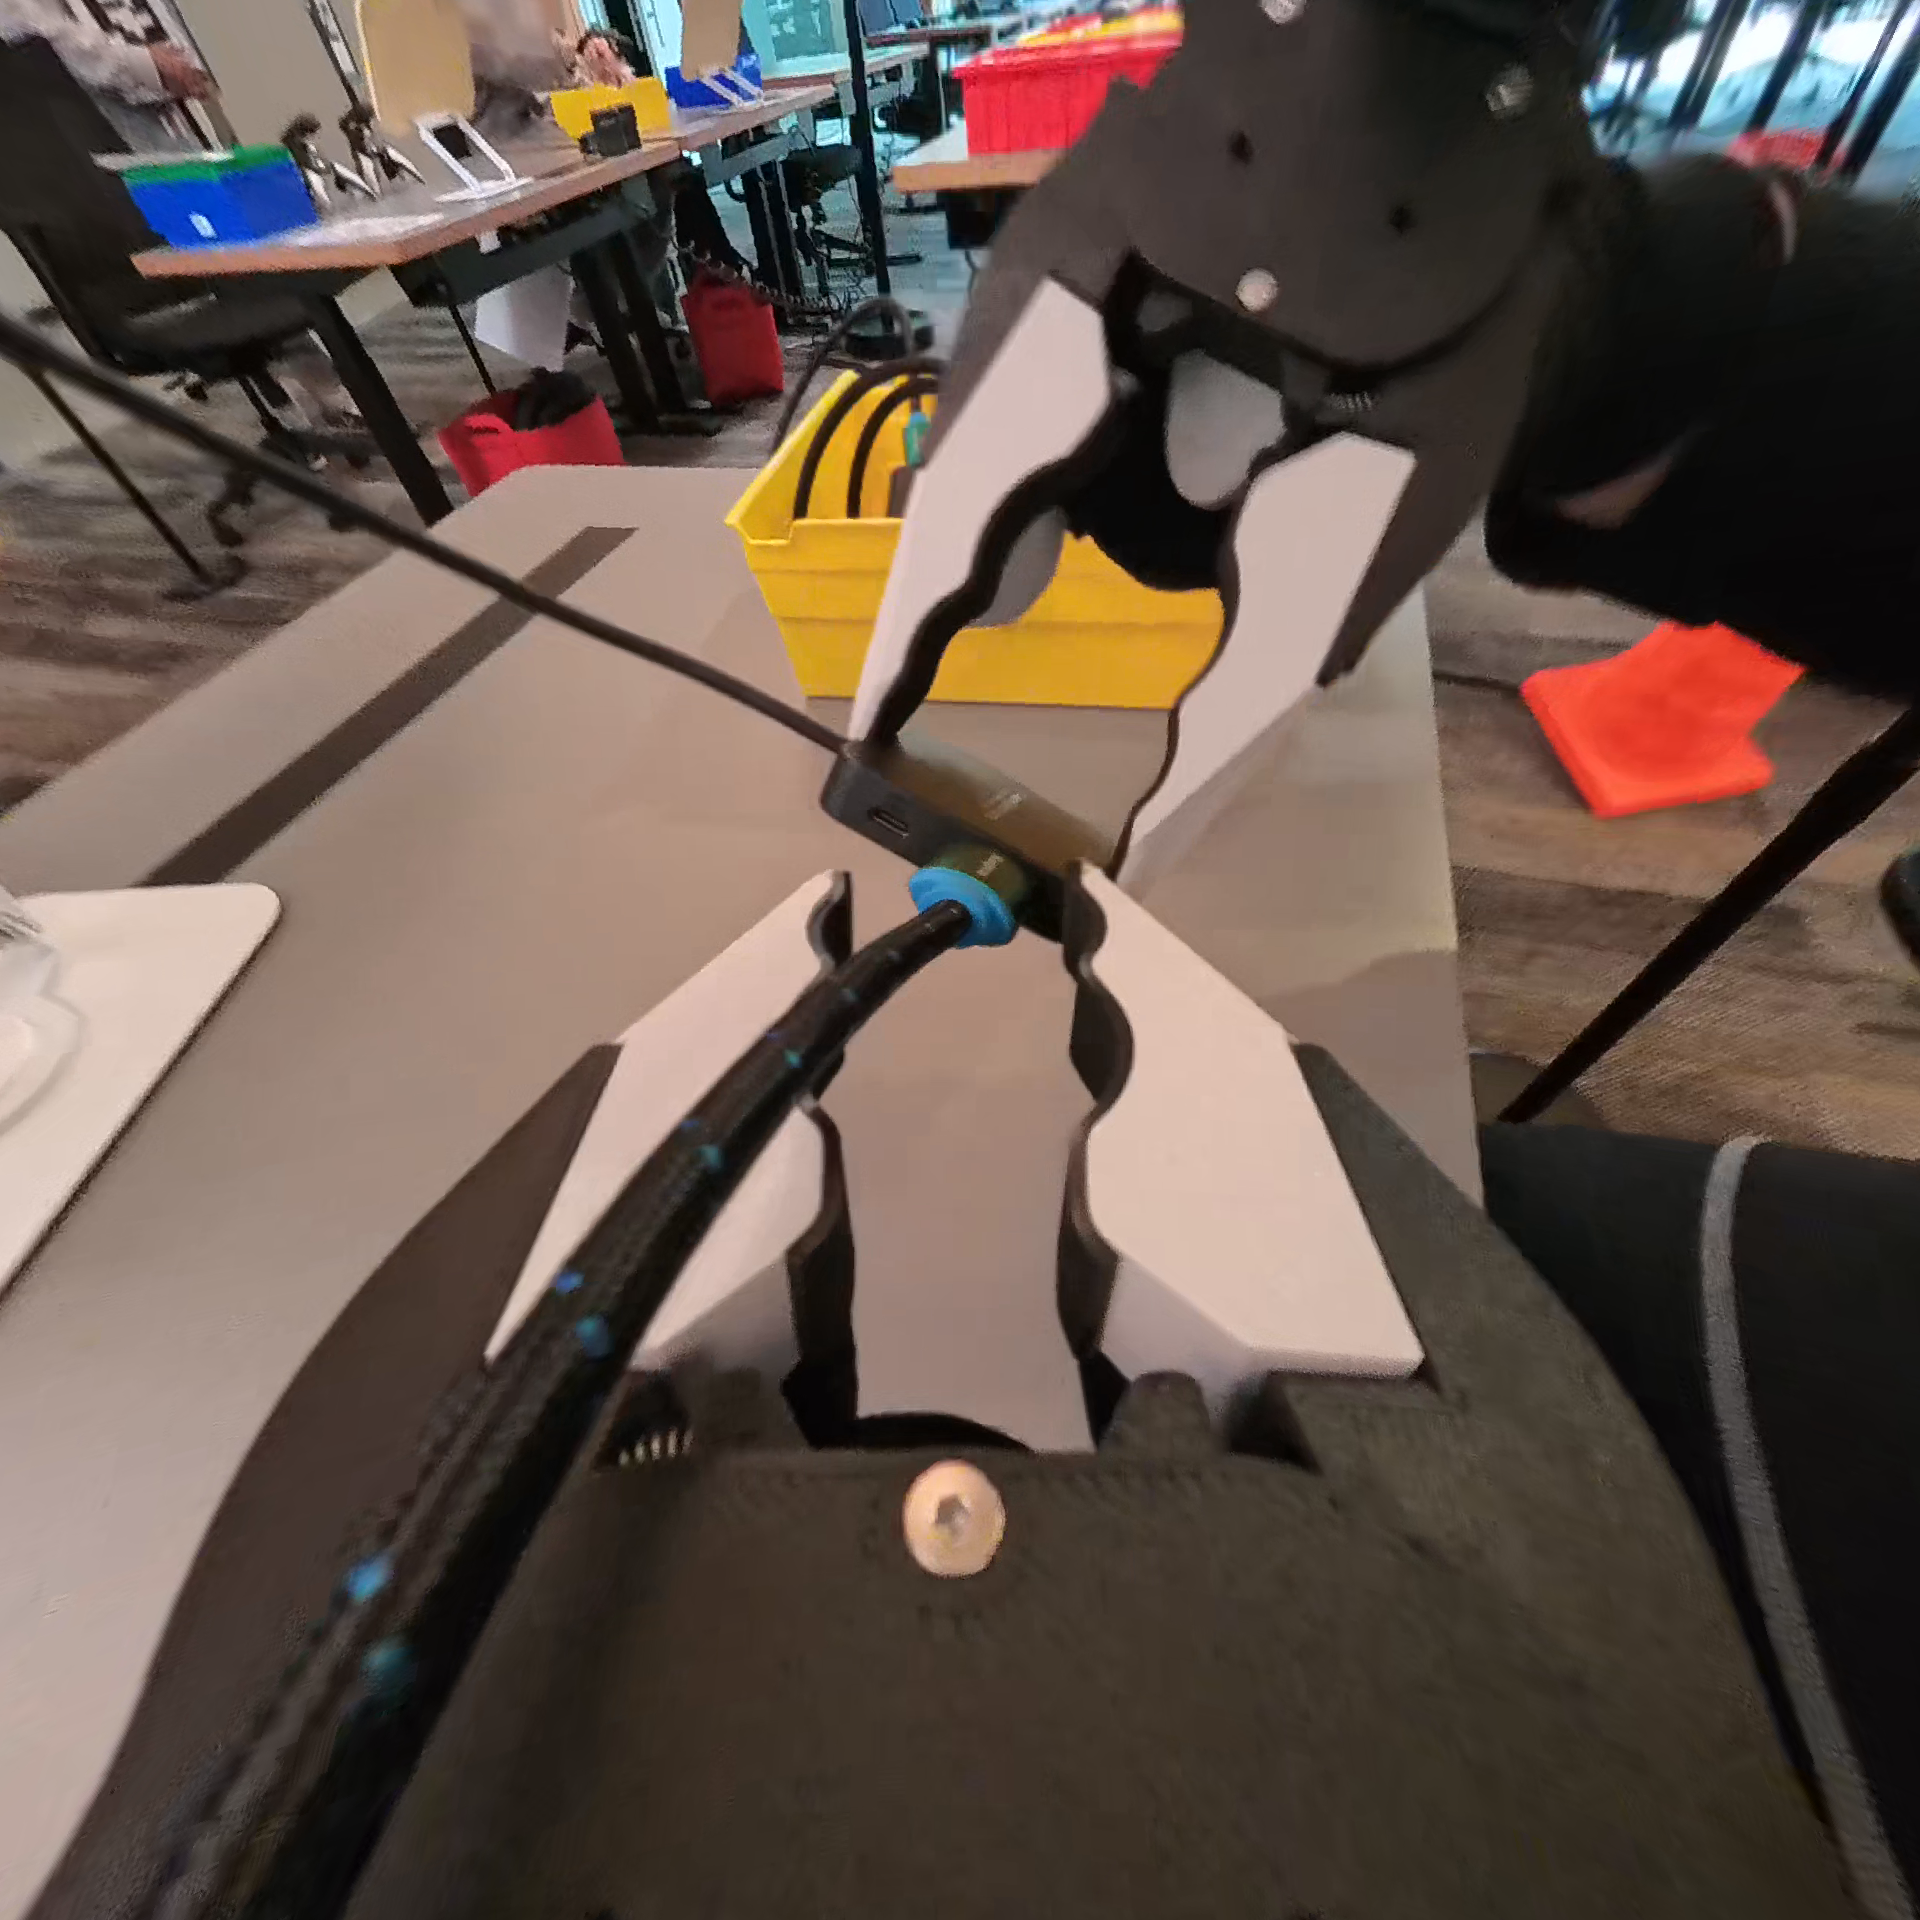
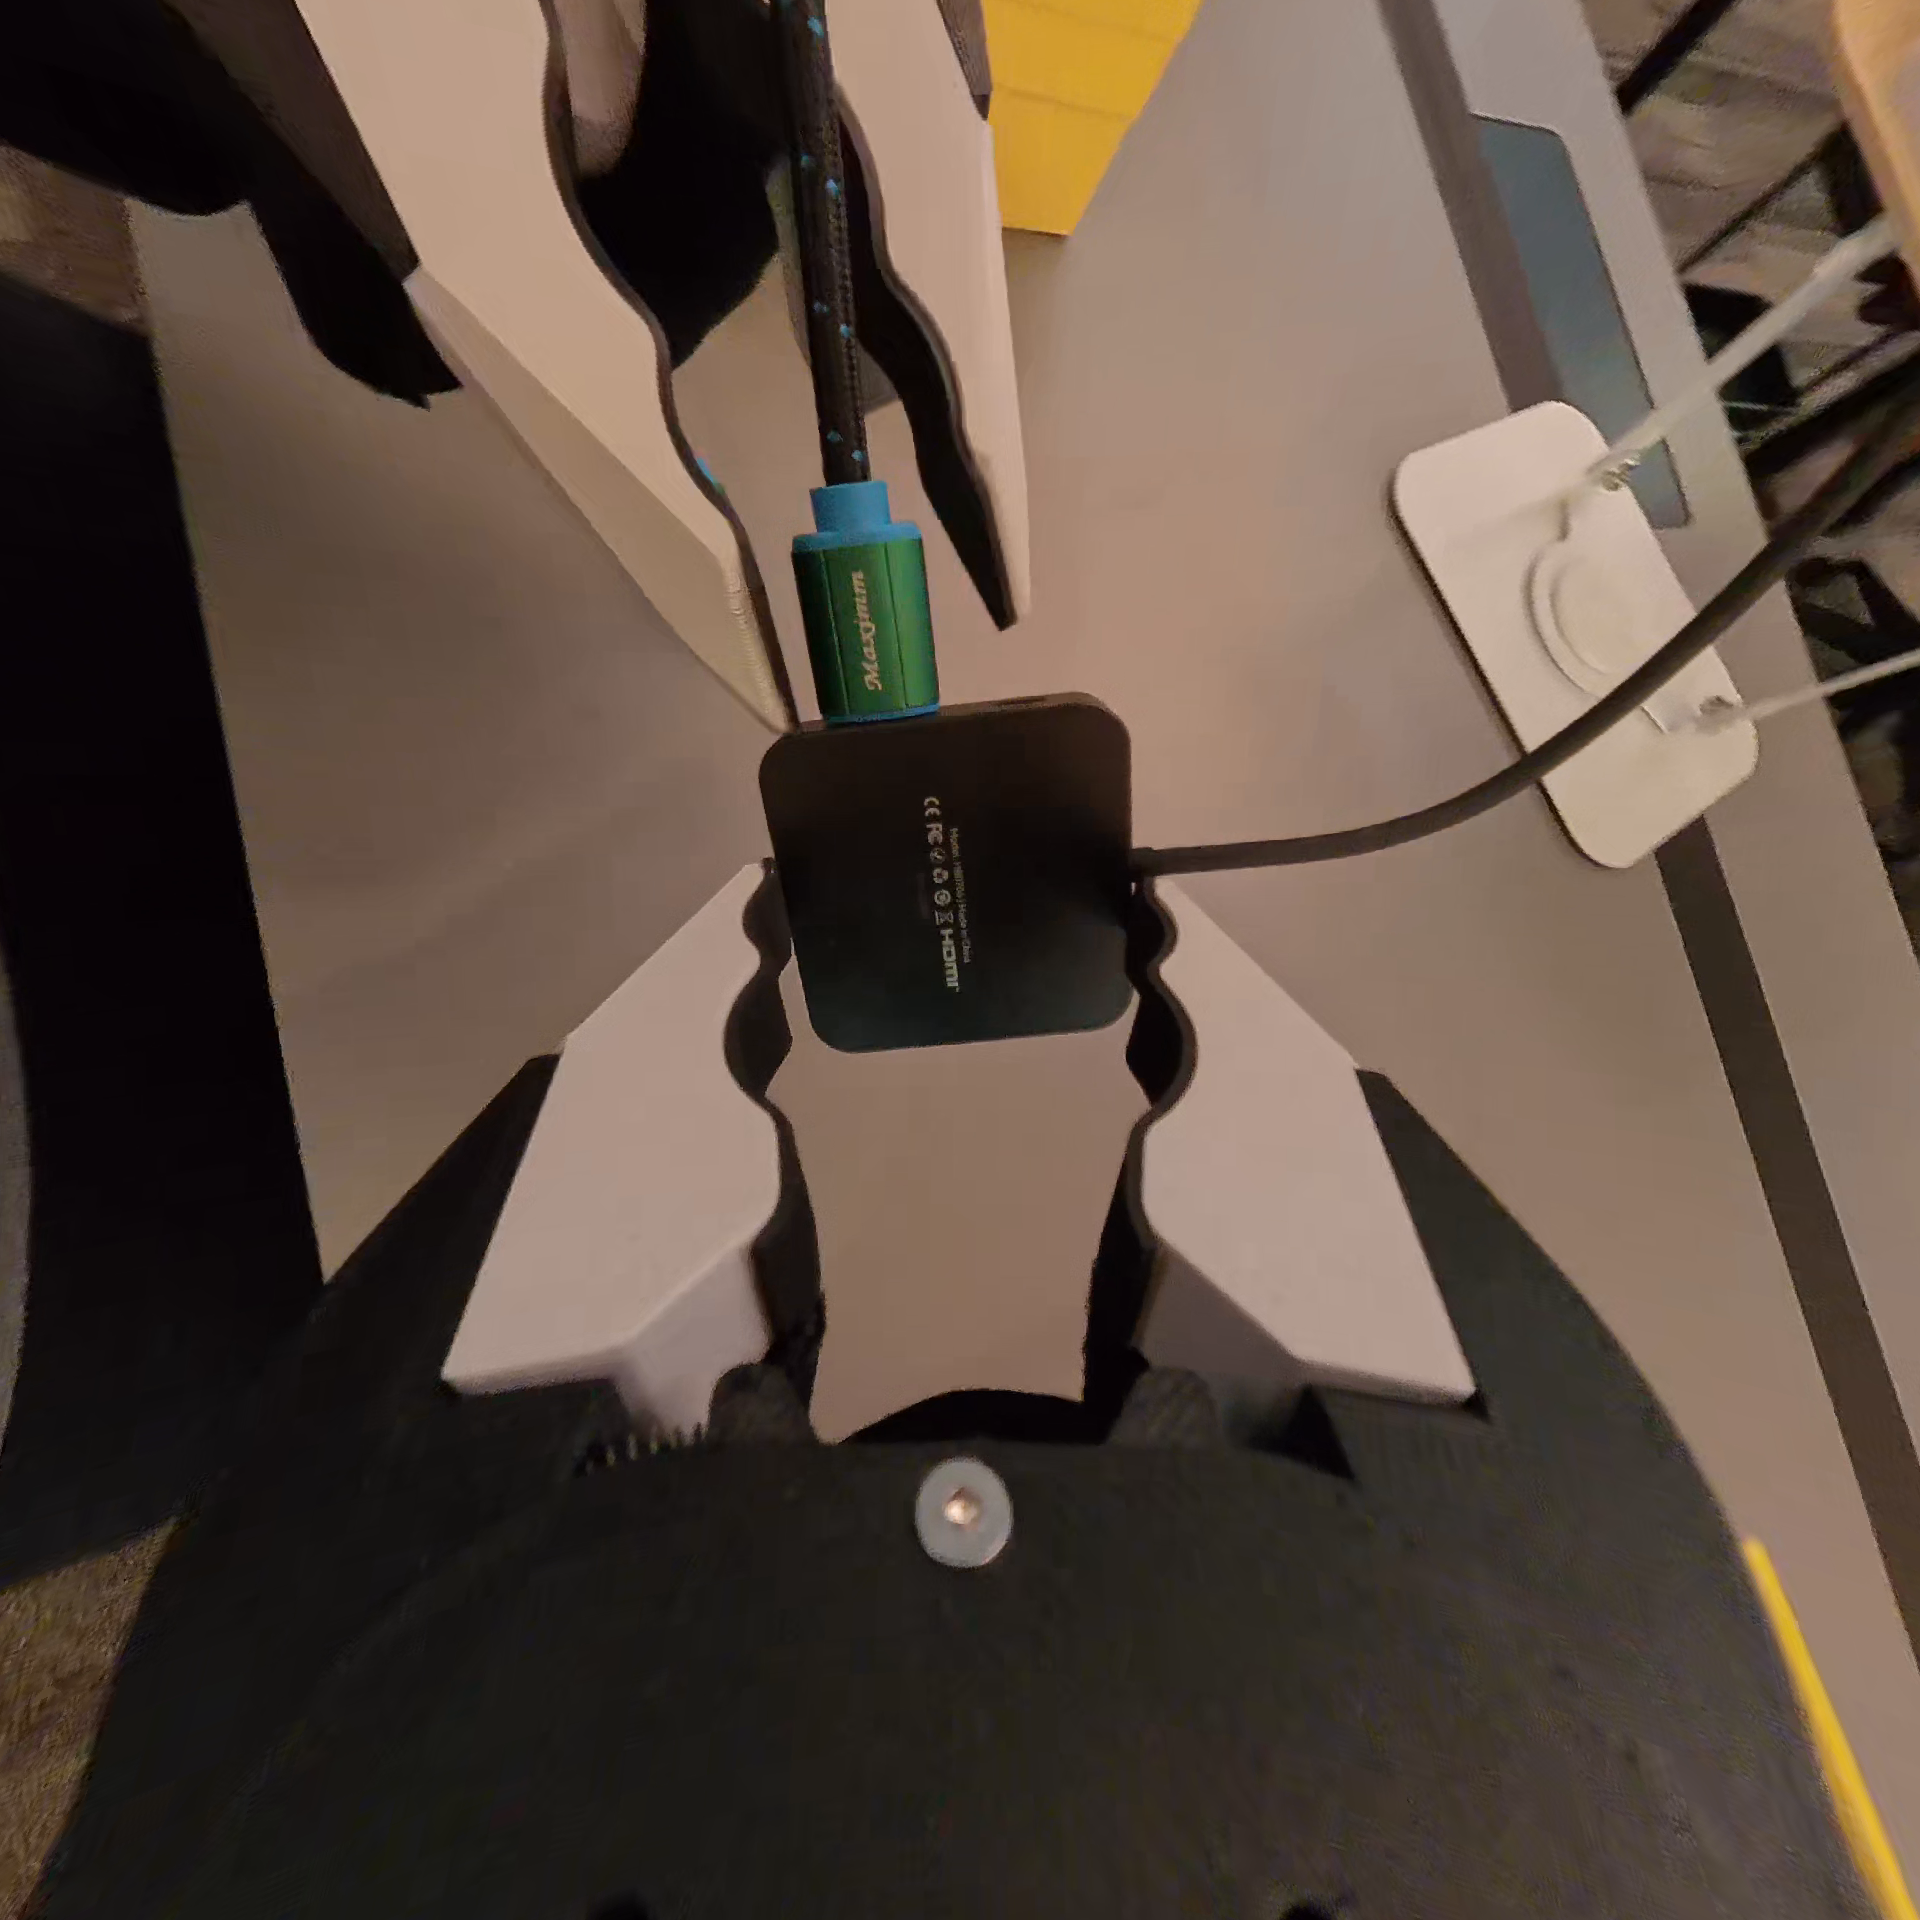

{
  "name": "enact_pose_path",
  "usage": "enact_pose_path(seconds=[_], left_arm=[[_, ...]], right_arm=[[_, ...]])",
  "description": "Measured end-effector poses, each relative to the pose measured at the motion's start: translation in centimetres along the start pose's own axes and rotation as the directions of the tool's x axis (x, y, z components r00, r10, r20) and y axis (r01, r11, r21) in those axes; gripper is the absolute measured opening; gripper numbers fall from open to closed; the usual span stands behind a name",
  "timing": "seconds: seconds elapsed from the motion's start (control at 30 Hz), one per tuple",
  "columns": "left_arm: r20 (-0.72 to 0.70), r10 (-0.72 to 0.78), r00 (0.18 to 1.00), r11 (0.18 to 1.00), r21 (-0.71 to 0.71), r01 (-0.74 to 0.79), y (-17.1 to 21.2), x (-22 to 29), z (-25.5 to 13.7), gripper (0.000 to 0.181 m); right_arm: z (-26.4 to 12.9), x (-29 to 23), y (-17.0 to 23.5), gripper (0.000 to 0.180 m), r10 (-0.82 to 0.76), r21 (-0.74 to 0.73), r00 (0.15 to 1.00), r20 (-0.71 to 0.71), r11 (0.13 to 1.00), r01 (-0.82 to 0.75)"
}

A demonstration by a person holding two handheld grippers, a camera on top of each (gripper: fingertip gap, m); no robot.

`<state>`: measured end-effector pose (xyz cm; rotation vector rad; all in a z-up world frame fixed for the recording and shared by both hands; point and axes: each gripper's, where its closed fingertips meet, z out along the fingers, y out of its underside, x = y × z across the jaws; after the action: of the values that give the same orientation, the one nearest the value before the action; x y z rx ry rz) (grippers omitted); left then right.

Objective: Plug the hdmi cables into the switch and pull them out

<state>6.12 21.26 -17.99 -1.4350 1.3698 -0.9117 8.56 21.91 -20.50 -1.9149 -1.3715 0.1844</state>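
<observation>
Green metal-shelled plug (image 2: 868,634) of the braided cable, seated in the flat black switch (image 2: 945,873) that the right claw (image 2: 951,883) grips, lies lengthwise between the open left claw's (image 1: 961,894) fingers, which flank it without clamping.

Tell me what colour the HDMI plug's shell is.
Green with blue end caps; clearest in the right wrist view.

Grey table (image 1: 436,790) on a wood-look floor (image 1: 1621,997), with wooden desks (image 1: 416,234) and a black office chair (image 1: 177,322) behind.

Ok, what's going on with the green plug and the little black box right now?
Right hand-held gripper clamped on switch. Left hand-held gripper open around green plug, not squeezing. Plug seated in switch. Nothing blocking.
</observation>
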Motion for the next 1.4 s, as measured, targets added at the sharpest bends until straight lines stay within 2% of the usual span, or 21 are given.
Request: enact_pose_path(seconds=[0.13, 0.2, 0.27, 0.47, 0.53, 0.67, 0.7, 0.8, 0.93, 0.97, 1.03, 1.1, 1.17, 1.3, 1.4], left_arm=[[-0.058, -0.114, 0.992, 0.993, 0.034, 0.116, 0.0, 0.4, 0.3, 0.049], [-0.071, -0.16, 0.984, 0.986, 0.043, 0.164, 0.0, 0.4, 0.5, 0.063], [-0.085, -0.213, 0.973, 0.974, 0.064, 0.219, -0.2, 0.4, 0.6, 0.067], [-0.126, -0.344, 0.931, 0.931, 0.081, 0.355, 0.1, 0.1, 0.9, 0.069], [-0.078, -0.381, 0.921, 0.918, 0.084, 0.387, 0.6, -0.5, 1.3, 0.087], [-0.135, -0.434, 0.891, 0.89, 0.088, 0.447, 0.6, 0.2, 1.7, 0.073], [-0.152, -0.437, 0.886, 0.885, 0.101, 0.454, 0.5, 0.4, 1.6, 0.052], [-0.114, -0.435, 0.893, 0.884, 0.135, 0.448, 0.8, -0.6, 1.1, 0.016], [-0.15, -0.445, 0.883, 0.871, 0.158, 0.466, 0.7, -0.6, 0.8, 0.014], [-0.155, -0.447, 0.881, 0.87, 0.154, 0.468, 0.7, -0.7, 0.7, 0.013], [-0.166, -0.436, 0.884, 0.877, 0.14, 0.459, 0.8, -0.6, 0.5, 0.011], [-0.191, -0.393, 0.9, 0.9, 0.124, 0.419, 0.6, 0.0, 0.4, 0.011], [-0.196, -0.339, 0.92, 0.925, 0.109, 0.364, 0.3, 0.5, 0.3, 0.011], [-0.282, -0.241, 0.929, 0.959, 0.08, 0.273, -0.2, 2.8, 0.1, 0.011], [-0.334, -0.187, 0.924, 0.971, 0.081, 0.226, -0.5, 4.0, -0.3, 0.011]], right_arm=[[0.4, 0.3, 0.8, 0.064, 0.061, -0.007, 0.992, -0.106, 0.998, -0.062], [0.5, 0.9, 1.2, 0.064, 0.095, -0.002, 0.983, -0.156, 0.995, -0.096], [0.2, 1.7, 1.4, 0.064, 0.128, 0.023, 0.967, -0.22, 0.992, -0.127], [-0.1, 2.6, 1.1, 0.064, 0.185, 0.075, 0.917, -0.354, 0.983, -0.169], [0.1, 2.4, 0.7, 0.064, 0.202, 0.096, 0.907, -0.37, 0.979, -0.179], [0.5, 1.5, -0.5, 0.064, 0.2, 0.135, 0.893, -0.402, 0.978, -0.158], [0.7, 1.1, -0.8, 0.064, 0.186, 0.139, 0.895, -0.405, 0.98, -0.141], [1.1, 0.4, -1.6, 0.064, 0.178, 0.164, 0.894, -0.411, 0.979, -0.119], [1.0, 0.4, -2.0, 0.064, 0.14, 0.171, 0.886, -0.442, 0.983, -0.07], [0.9, 0.2, -2.2, 0.065, 0.124, 0.18, 0.892, -0.434, 0.982, -0.049], [0.8, -0.7, -2.3, 0.078, 0.099, 0.195, 0.923, -0.372, 0.98, -0.027], [-0.5, -0.7, -2.7, 0.074, 0.168, 0.277, 0.933, -0.319, 0.958, -0.078], [-1.7, -0.6, -2.9, 0.066, 0.275, 0.377, 0.939, -0.208, 0.908, -0.182], [-2.6, 0.0, -2.0, 0.055, 0.357, 0.424, 0.93, -0.088, 0.858, -0.289], [-2.6, -2.4, -3.1, 0.026, 0.346, 0.465, 0.928, 0.14, 0.804, -0.37]])
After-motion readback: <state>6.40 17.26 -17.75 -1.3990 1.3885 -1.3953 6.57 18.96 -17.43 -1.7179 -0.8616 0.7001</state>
